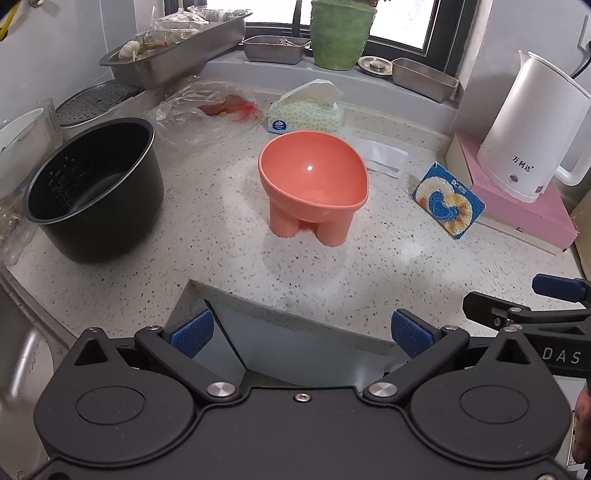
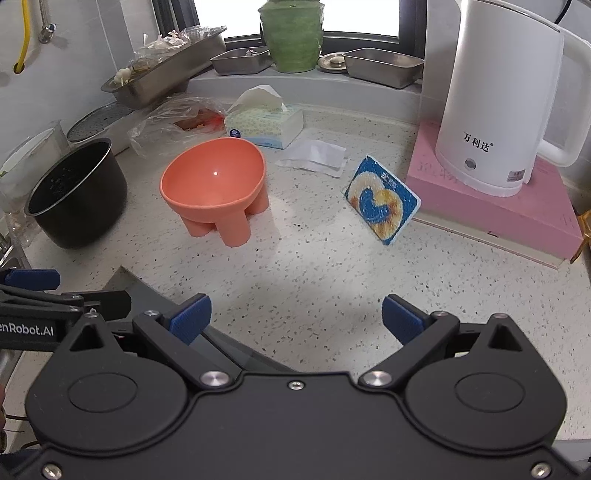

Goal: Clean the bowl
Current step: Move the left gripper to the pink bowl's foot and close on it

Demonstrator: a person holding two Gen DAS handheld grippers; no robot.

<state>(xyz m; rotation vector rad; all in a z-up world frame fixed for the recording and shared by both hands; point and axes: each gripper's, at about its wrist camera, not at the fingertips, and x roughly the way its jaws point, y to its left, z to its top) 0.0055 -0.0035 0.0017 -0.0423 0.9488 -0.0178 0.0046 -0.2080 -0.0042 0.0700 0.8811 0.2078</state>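
Both grippers, left gripper point(image 1: 301, 334) and right gripper point(image 2: 296, 319), hover spread wide and empty, short of the salmon-pink footed bowl point(image 1: 313, 181), which stands upright on the speckled countertop point(image 1: 369, 258) beside the black rice-cooker pot point(image 1: 92, 188).

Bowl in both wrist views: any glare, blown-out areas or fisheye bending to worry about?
Left wrist view: one small specular spot inside the salmon-pink footed plastic bowl, otherwise evenly lit; the window behind is blown out white; the speckled stone countertop edge bows. Right wrist view: same spot in the bowl, window clipped, the white electric kettle leans with the distortion; all sharp.
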